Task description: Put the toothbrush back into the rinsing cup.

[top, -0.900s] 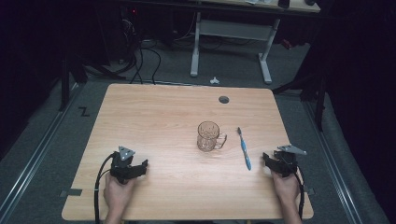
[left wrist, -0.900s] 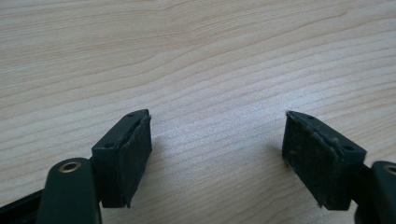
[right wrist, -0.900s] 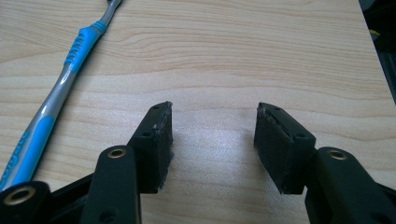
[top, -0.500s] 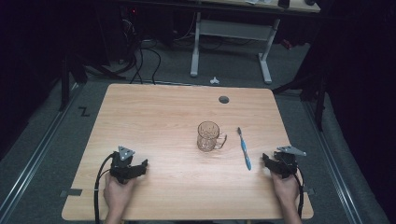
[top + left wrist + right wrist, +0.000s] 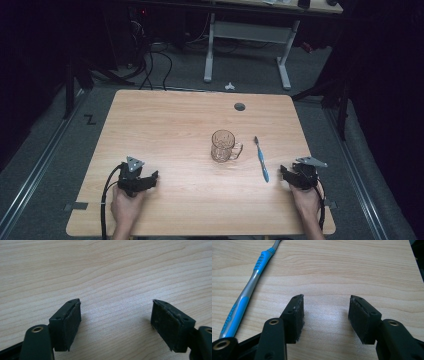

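my right gripper [image 5: 292,176] rests wide open and empty, nearest the toothbrush [image 5: 260,159], which lies just off at its ten o'clock, long axis twelve-to-six beside the glass mug [image 5: 223,146]; left gripper [image 5: 145,181] also open, empty.

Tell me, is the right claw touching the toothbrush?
Apart. The right gripper view shows bare wood between the toothbrush and the open right claw.

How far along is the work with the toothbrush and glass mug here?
Nothing looks done: the blue-and-grey toothbrush lies flat on the wooden table, beside the clear glass mug. Nothing is in hand: left gripper and right gripper are open, empty. Grasping remains.
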Motion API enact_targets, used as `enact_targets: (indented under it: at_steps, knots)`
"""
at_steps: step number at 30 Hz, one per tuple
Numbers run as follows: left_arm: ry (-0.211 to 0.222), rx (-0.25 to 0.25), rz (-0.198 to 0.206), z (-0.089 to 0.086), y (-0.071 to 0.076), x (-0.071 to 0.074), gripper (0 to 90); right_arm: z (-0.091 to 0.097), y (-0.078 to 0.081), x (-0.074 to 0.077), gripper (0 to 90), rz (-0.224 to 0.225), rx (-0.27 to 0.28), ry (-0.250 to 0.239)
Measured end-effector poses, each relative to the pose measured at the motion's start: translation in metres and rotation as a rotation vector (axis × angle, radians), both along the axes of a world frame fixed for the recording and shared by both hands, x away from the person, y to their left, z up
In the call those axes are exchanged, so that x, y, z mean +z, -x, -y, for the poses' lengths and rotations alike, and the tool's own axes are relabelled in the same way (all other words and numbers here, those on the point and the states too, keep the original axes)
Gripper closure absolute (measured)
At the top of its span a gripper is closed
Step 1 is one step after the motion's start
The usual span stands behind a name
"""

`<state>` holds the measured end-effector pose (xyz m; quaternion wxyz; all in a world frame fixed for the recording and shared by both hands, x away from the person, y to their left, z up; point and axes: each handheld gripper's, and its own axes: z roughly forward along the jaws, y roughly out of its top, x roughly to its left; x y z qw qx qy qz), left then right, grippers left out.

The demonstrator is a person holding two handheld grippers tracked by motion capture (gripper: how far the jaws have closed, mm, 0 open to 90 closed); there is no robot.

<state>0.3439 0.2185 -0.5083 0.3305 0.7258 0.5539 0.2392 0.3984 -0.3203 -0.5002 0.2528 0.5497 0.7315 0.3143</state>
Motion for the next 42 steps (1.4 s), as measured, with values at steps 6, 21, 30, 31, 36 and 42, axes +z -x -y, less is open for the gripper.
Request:
enact_targets:
  at_steps: [6,21,30,31,36,42]
  knots:
    - [0.002,0.001,0.001,0.0,0.0,0.0,24.7,0.0,-0.002,0.002,42.4,-0.025,0.034,0.007]
    - [-0.003,0.0,0.001,0.0,0.0,0.0,24.7,-0.007,0.004,0.011,54.4,-0.014,0.066,-0.035]
    - [-0.002,0.001,0.001,0.0,0.0,0.0,24.7,-0.013,0.005,0.016,56.9,-0.004,0.094,-0.044]
    - [-0.002,0.0,0.001,0.0,0.0,0.0,24.7,-0.014,0.005,0.017,57.3,-0.006,0.097,-0.045]
    - [-0.003,0.0,0.001,0.001,0.0,0.0,24.6,-0.018,0.004,0.021,58.7,-0.007,0.114,-0.054]
    - [-0.003,0.001,0.001,0.001,0.0,0.0,24.6,-0.021,0.002,0.027,60.9,-0.009,0.13,-0.057]
